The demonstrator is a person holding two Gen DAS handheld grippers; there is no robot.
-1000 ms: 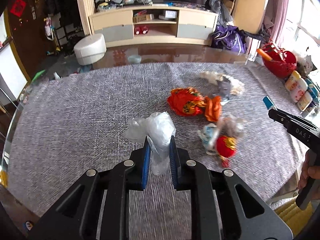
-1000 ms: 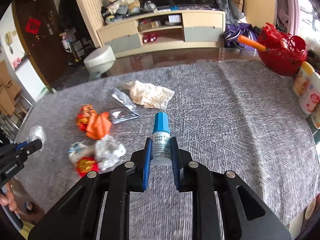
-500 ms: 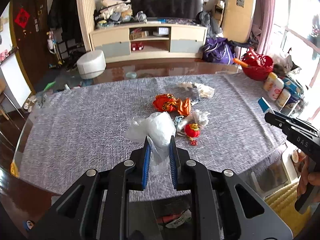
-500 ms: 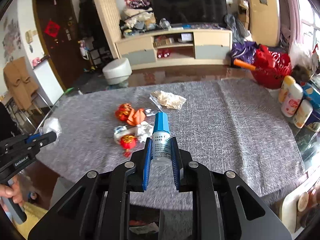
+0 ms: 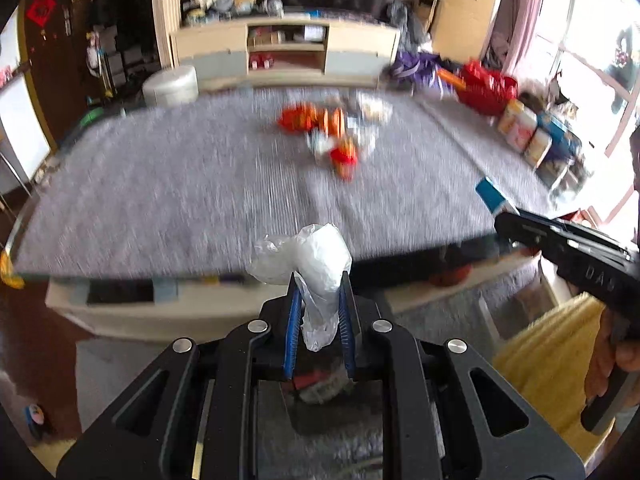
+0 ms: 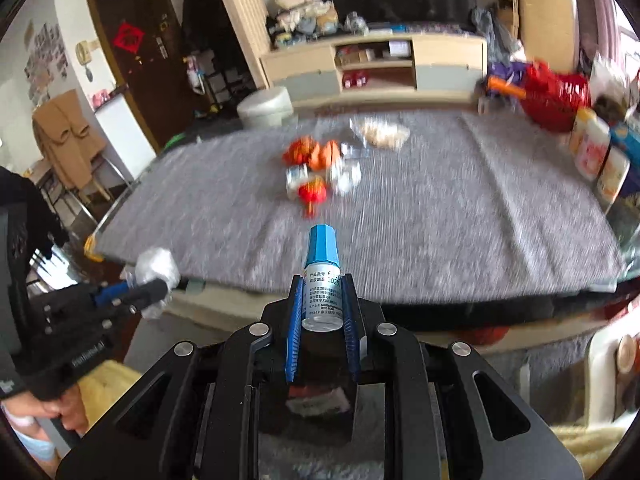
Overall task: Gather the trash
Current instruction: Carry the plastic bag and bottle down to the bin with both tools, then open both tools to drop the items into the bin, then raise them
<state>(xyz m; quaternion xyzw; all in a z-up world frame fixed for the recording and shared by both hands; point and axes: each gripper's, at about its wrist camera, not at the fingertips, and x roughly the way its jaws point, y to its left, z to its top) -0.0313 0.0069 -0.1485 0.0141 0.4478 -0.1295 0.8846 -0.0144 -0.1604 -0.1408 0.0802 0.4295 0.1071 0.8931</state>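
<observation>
Both wrist views downward, sharing table (image 5: 168, 184).

You're hovering off the table's near edge (image 5: 160, 276) with open air around. Wrappers (image 5: 320, 128) are crowding mid-table; bottles (image 6: 596, 156) are lining its right side.

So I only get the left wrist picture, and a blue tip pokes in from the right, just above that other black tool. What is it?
Observer: It is the blue cap of a small bottle with a white printed label, clamped in the right gripper.
Operator: Does my clear plastic show from over there?
Observer: Yes, the crumpled plastic bulges past the tip of the left gripper, in front of the table's near edge.
Operator: Anything further left that I miss?
Observer: A brown coat hangs left of the dark door.
</observation>
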